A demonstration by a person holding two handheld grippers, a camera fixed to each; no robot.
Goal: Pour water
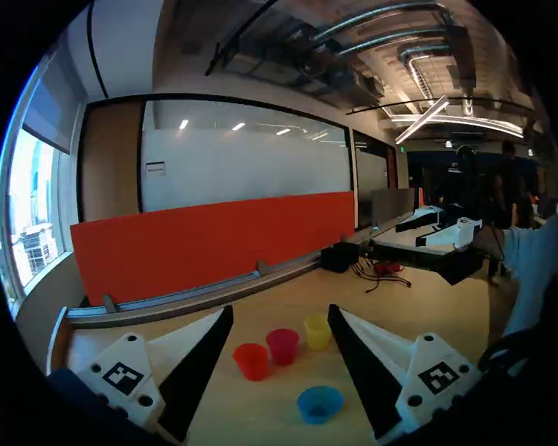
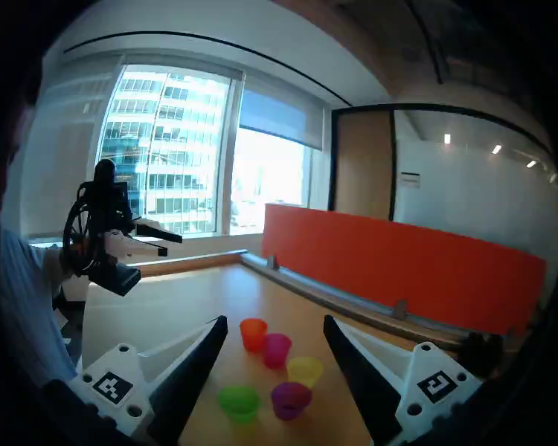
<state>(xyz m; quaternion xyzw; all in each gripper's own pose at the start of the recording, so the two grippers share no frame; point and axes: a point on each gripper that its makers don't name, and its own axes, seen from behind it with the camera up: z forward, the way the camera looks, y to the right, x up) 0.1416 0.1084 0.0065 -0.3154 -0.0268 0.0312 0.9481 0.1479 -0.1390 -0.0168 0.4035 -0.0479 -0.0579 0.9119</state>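
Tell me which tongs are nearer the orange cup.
Left, probably: the orange cup lies close ahead of the left tongs; it lies farther ahead of the right tongs, looking smaller.

Wooden table (image 2: 167, 305) with small cups (image 2: 277, 350) clustered close together mid-table, narrow gaps between them. Bare tabletop lies open on the window side of the cluster and behind it. An orange divider (image 2: 398, 267) walls off the far edge. A black box (image 1: 338, 256) sits against its base.
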